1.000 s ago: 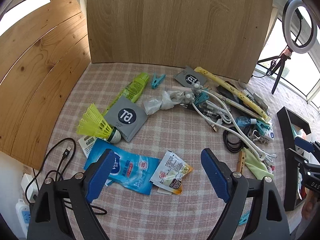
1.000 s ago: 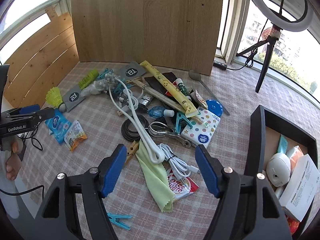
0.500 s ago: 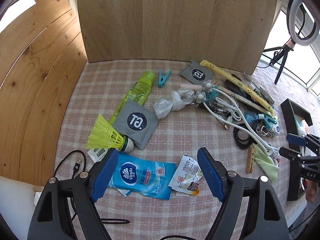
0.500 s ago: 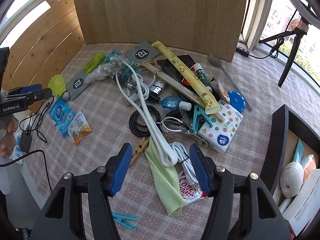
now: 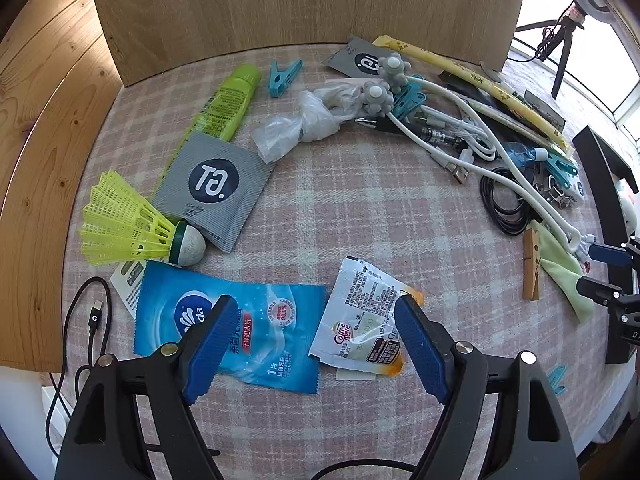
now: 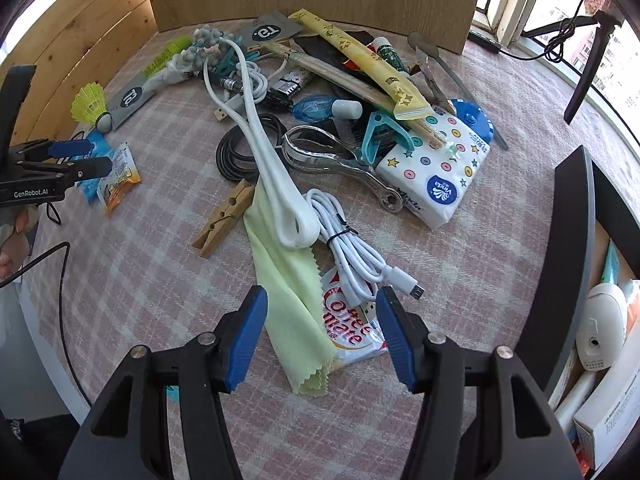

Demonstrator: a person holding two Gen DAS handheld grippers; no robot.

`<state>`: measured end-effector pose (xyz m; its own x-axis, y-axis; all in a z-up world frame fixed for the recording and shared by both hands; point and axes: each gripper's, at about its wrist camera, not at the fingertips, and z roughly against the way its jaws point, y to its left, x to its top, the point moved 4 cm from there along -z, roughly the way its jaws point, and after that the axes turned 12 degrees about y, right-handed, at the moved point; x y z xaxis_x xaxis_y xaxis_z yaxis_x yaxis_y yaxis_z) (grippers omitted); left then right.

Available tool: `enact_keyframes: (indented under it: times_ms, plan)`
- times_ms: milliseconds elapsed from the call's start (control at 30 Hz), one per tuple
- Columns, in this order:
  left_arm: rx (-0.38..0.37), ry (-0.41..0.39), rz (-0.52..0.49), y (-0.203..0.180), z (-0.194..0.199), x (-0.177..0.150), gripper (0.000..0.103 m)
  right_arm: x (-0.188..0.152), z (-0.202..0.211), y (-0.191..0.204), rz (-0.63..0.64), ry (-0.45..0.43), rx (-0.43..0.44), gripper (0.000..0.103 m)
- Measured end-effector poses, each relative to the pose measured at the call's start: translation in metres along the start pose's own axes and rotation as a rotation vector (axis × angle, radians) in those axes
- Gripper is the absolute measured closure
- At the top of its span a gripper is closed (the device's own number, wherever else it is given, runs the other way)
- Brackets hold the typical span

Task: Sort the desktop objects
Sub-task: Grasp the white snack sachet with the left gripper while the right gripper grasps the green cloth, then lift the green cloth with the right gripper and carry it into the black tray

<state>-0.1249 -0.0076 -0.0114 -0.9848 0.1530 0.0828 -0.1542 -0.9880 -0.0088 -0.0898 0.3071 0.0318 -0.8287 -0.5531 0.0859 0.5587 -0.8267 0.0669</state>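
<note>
Hovering low over a pink-checked tablecloth, the left gripper has dropped closer than a second ago, its blue-padded jaws wide and empty above a blue Vinda wet-wipe sachet and a crumpled white Coffee-mate sachet lying side by side; a yellow plastic shuttlecock sits just beyond the wipe sachet, partly on a grey foil packet. Across the cloth the right gripper has likewise sunk toward the clutter, and its jaws have just been closing a little, yet they stand apart with nothing pinched; between them lie the tail of a pale green cleaning cloth and a red-lettered Coffee-mate sachet, with a bundled white charging cable resting just past the cloth. Both descents look like the opening of pick-ups, so sorting seems barely begun: the heap near the cloth is intact, while a black open box at that gripper's right already holds a few items. Wooden boards wall the table's far side and sunlit windows lie beyond
</note>
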Motion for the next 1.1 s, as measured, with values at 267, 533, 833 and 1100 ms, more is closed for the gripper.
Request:
enact_keyframes:
  times_ms: [267,533,833,1100]
  plan:
    - [0.058,0.015,-0.101,-0.024,-0.010,-0.001,0.024,-0.001,-0.001,0.007,0.045,-0.012,-0.069,0.049]
    - [0.039,0.022,-0.105,-0.027,-0.007,-0.004,0.051,-0.003,0.001,0.005,0.055,-0.018,-0.093,0.068]
    - [0.017,0.002,-0.092,-0.020,0.004,-0.009,0.057,-0.017,0.006,-0.004,0.049,-0.013,0.018,0.082]
    - [0.001,-0.003,-0.077,-0.011,0.014,-0.010,0.065,-0.022,0.002,0.002,0.093,0.010,-0.006,0.080]
